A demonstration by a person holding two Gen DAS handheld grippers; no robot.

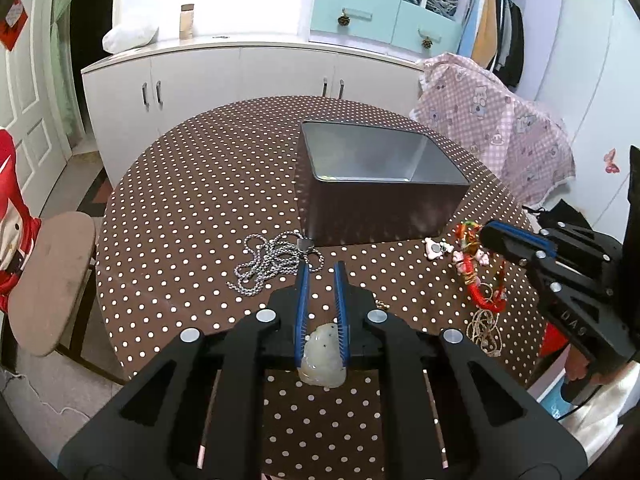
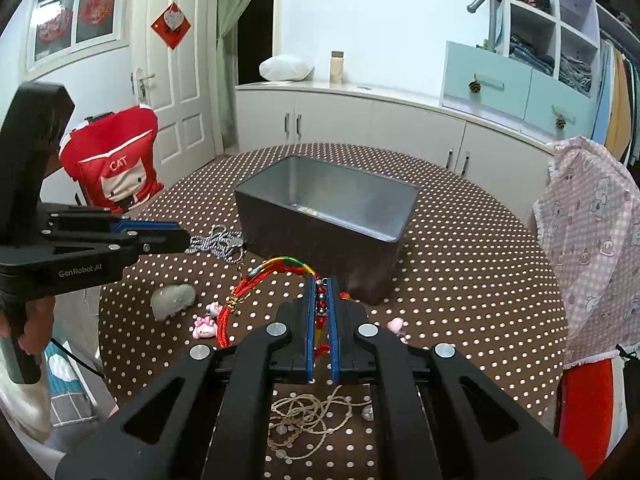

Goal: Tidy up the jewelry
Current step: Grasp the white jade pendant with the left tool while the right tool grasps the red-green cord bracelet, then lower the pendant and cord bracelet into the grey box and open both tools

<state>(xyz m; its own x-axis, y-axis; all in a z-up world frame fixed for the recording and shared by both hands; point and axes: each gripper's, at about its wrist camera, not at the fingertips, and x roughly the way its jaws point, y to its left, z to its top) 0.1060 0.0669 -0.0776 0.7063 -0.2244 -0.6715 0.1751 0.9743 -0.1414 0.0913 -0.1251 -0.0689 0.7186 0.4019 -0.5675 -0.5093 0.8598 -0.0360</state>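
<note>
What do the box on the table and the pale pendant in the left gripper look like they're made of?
The box looks like metal, probably tin: grey, dull sheen, thin rolled rim. The pendant between the left gripper's pads looks like carved stone, maybe jade or resin: milky, translucent, glossy.

Wrist views, seemingly close, sharing tin (image 1: 384,184)

The pale jade-like stone (image 1: 322,360) is partly covered by the blue pads of the left gripper (image 1: 322,268), and whether they press it cannot be told. Inside the metal tin (image 2: 384,236) a small yellowish thing is too tiny to name. The twine cord (image 2: 308,420) lies half behind the right gripper (image 2: 321,282) body. Much of the red string bracelet (image 2: 244,296) disappears between the pads, its beads blurred together
</note>
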